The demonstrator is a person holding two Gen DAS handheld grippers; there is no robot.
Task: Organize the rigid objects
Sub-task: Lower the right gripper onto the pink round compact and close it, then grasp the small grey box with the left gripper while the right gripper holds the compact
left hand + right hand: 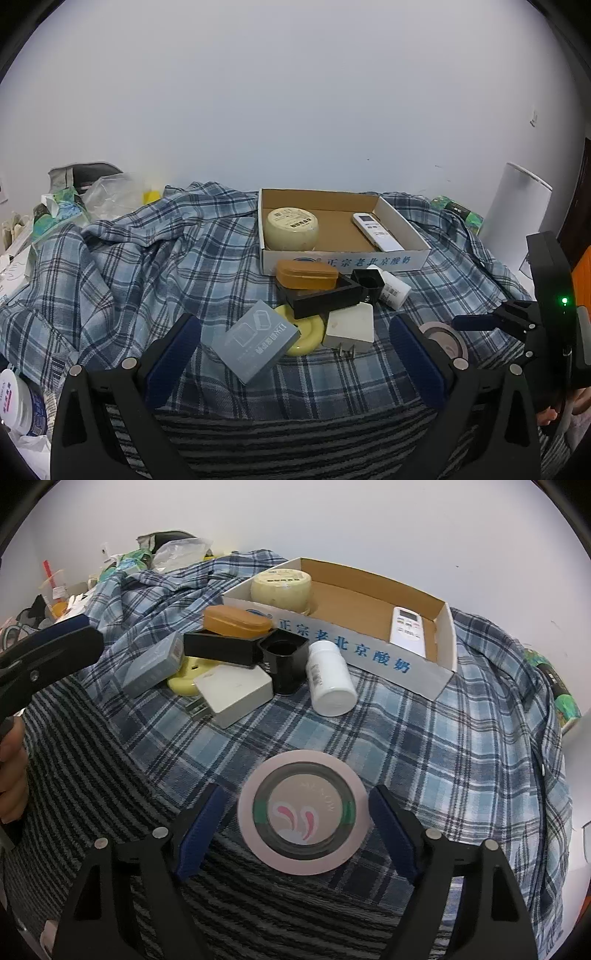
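Plaid cloth (424,746) covers the surface, cardboard box (439,672) at upper centre holding one remote (406,627) and one cream tub (280,587). Right gripper (295,834) spread wide around the pink-rimmed round tin (303,808), pads clear of it. Left gripper (295,354) open, empty, before one grey box (255,339), partly hiding a yellow ring (306,338).

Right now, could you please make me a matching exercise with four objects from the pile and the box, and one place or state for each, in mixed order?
Objects:
1. remote control
2. white bottle
3. pink-rimmed round lid
4. orange case

Places or states:
A. lying on its side on the plaid cloth
B. resting on top of the black tray
C. inside the cardboard box
D. between the open fingers of the right gripper

Pairs: 1-C, 2-A, 3-D, 4-B
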